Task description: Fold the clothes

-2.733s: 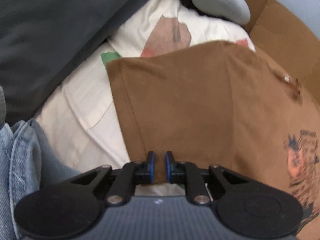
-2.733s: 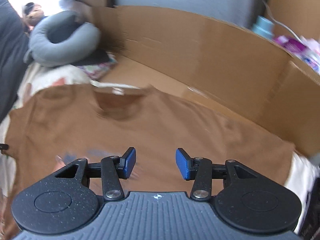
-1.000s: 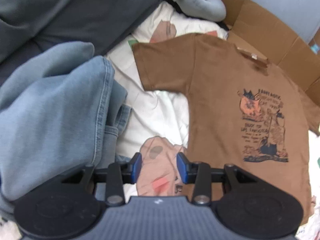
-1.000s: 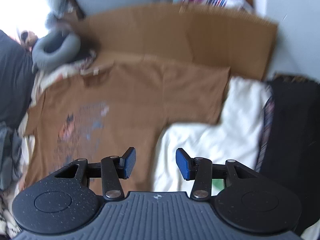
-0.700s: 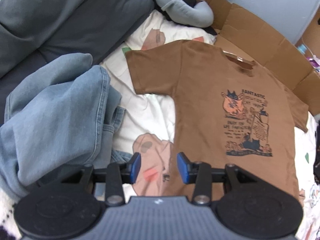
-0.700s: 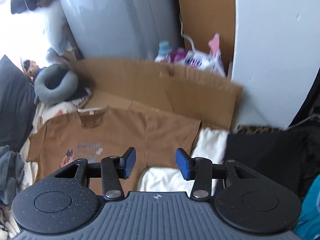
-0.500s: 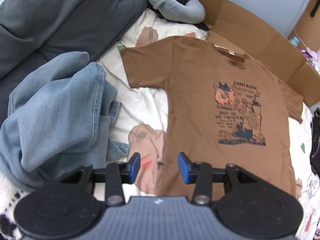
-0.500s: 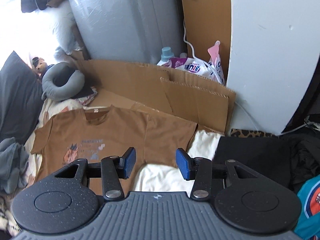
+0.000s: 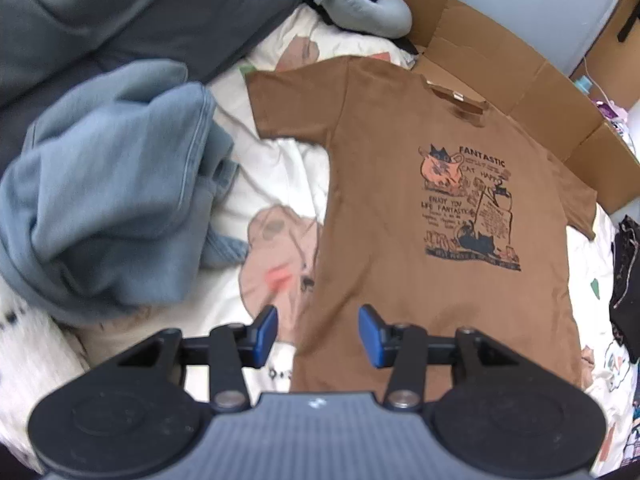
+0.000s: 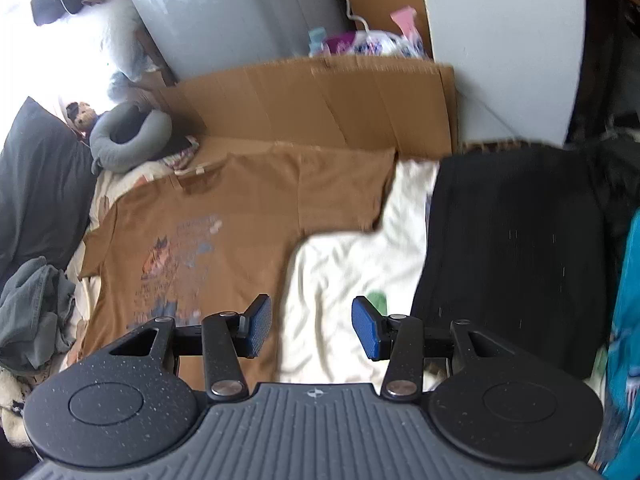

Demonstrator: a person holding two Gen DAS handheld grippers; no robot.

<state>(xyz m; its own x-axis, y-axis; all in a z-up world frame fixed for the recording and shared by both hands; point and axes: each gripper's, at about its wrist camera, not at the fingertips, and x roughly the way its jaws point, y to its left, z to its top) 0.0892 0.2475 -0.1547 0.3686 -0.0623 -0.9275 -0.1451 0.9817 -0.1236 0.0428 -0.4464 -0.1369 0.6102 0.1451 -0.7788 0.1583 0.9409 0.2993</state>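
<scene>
A brown T-shirt [image 9: 400, 216] with a cat print lies spread flat, face up, on a white bed sheet [image 9: 276, 176]. It also shows in the right wrist view [image 10: 240, 216]. My left gripper [image 9: 318, 334] is open and empty, held above the shirt's lower left hem. My right gripper [image 10: 312, 328] is open and empty, held above the white sheet just right of the shirt's lower right side.
A heap of blue denim [image 9: 108, 192] lies left of the shirt. A grey neck pillow [image 9: 356, 8] and flattened cardboard [image 9: 520, 64] lie beyond the collar. A black garment [image 10: 512, 248] lies to the right. Dark grey cushions [image 9: 100, 16] line the far left.
Both grippers have pulled back and up from the shirt. The left one has let go of the sleeve and opened. The shirt now lies flat and fully in view.
</scene>
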